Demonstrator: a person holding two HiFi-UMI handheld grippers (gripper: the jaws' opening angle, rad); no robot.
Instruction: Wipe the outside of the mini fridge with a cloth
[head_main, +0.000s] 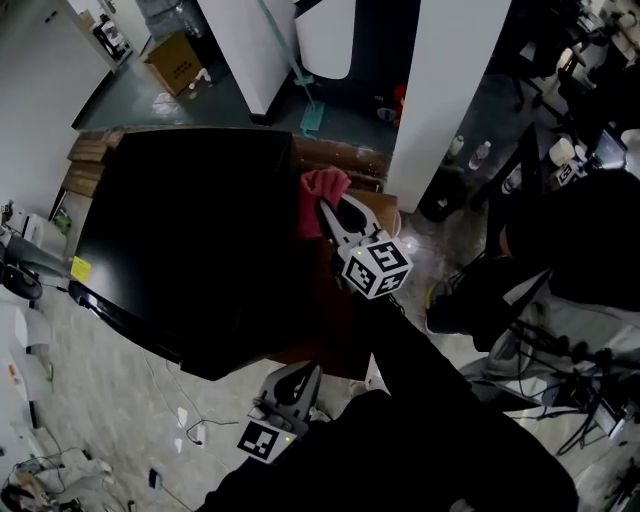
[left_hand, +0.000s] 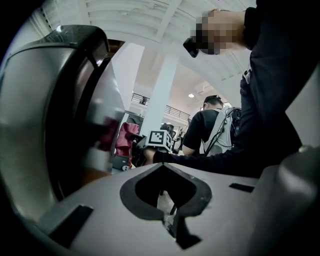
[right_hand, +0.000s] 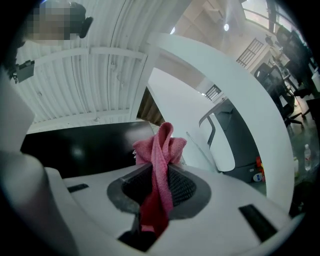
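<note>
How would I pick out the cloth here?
Find the big black fridge filling the middle of the head view. At its right edge, the right claw is shut on a bunched cloth, the only pink thing around.

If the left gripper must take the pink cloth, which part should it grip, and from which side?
Grip the bunched free end of the pink cloth, which stands out beyond the tips of the right gripper; the lower part is pinched there. Come probably from the side away from the black mini fridge, as the cloth lies at its edge.
</note>
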